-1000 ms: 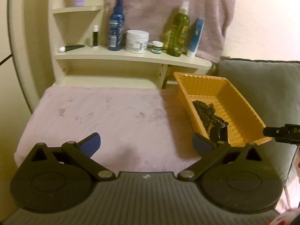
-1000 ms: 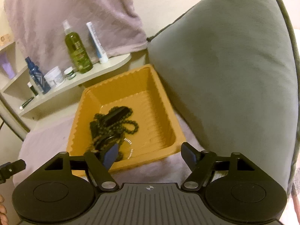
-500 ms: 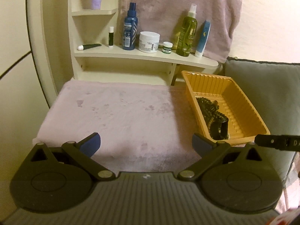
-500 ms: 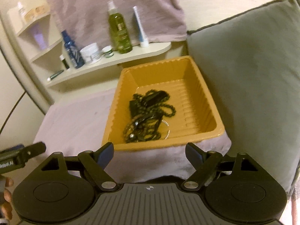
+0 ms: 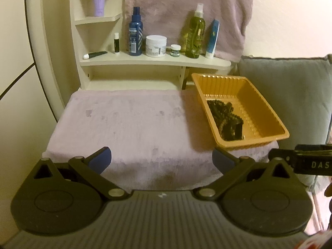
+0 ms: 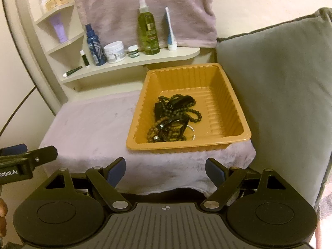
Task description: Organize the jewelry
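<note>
One orange tray (image 6: 238, 132) sits at the right end of a desk covered in lilac cloth (image 6: 93, 128), touching a grey cushion (image 6: 280, 95). Its long axis runs from the near edge back toward the shelf (image 6: 132, 62). Inside, toward its left, lies one tangled heap of dark beaded jewelry (image 6: 174, 118); separate pieces cannot be counted. The left gripper (image 5: 161, 159) and right gripper (image 6: 165, 168) hover before the desk's near edge, fingers apart and empty.

A tray (image 6: 232, 112) is sitting on the right part of a covered table (image 6: 93, 128), holding a heap of jewelry (image 6: 173, 118) toward its left side. A cushion (image 6: 280, 95) is standing right of it. Behind, bottles (image 6: 148, 31) and jars (image 6: 114, 51) are lining a shelf (image 6: 132, 62).
</note>
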